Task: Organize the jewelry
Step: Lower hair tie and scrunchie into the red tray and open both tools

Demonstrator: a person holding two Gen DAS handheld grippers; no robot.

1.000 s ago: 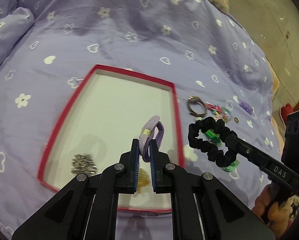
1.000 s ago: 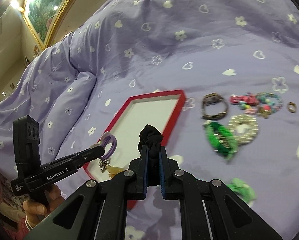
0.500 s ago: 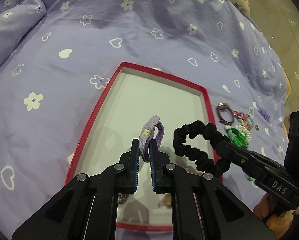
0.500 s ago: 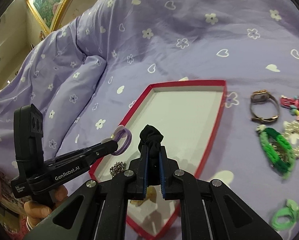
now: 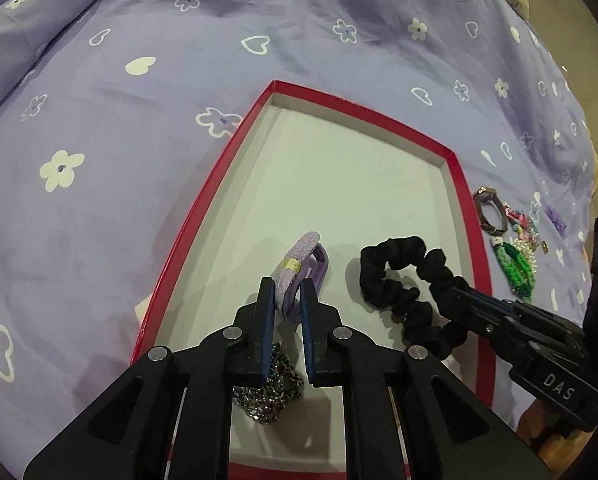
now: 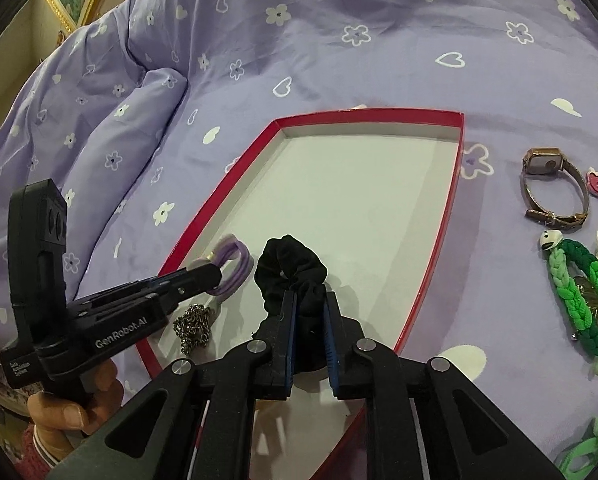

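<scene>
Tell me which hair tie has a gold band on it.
The lilac hair tie in the left tongs, over the red tray. The black scrunchie in the right tongs has none.

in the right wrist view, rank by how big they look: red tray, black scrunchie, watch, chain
1. red tray
2. black scrunchie, though it sits nearest the camera, which inflates it
3. watch, close to the scrunchie, so this order is unsure
4. chain

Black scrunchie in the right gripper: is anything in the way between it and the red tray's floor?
Nothing visible. The black scrunchie hangs over bare tray floor; the silver chain and the left gripper's purple hair tie sit off to its left.
</scene>
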